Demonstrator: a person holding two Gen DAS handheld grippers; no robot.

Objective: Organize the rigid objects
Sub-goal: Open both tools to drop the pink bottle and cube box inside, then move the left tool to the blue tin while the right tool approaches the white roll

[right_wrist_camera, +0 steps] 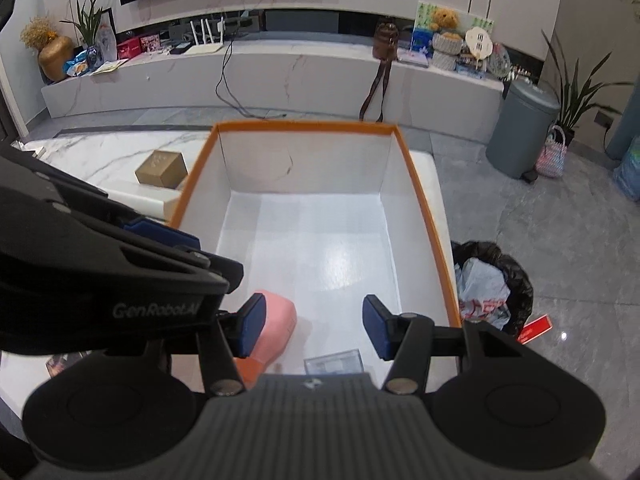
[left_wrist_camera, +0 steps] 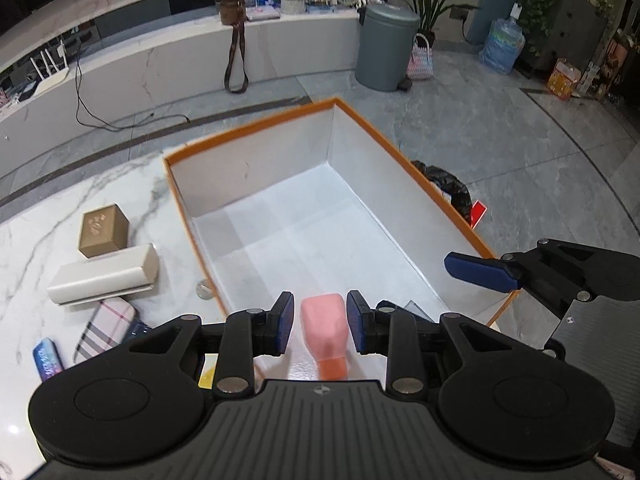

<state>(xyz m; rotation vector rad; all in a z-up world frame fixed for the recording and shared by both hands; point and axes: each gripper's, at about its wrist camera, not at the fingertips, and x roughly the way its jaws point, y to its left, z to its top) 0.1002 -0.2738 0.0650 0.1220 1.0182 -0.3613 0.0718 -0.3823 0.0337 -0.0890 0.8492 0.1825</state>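
A large orange-rimmed box [left_wrist_camera: 400, 152] with a white inside stands on the marble table; it also shows in the right wrist view [right_wrist_camera: 424, 200]. A pink bottle with an orange cap [left_wrist_camera: 325, 330] lies on the box floor at its near end, also in the right wrist view [right_wrist_camera: 276, 326]. My left gripper [left_wrist_camera: 320, 326] is open above the bottle, fingers apart from its sides. My right gripper [right_wrist_camera: 314, 326] is open and empty over the box's near right part, above a small clear case [right_wrist_camera: 334, 361].
Left of the box on the table lie a gold box [left_wrist_camera: 103, 230], a cream case [left_wrist_camera: 104, 276], a plaid pouch [left_wrist_camera: 106, 328] and a small purple pack [left_wrist_camera: 47, 358]. A black bin bag [right_wrist_camera: 494, 288] sits on the floor right of the table.
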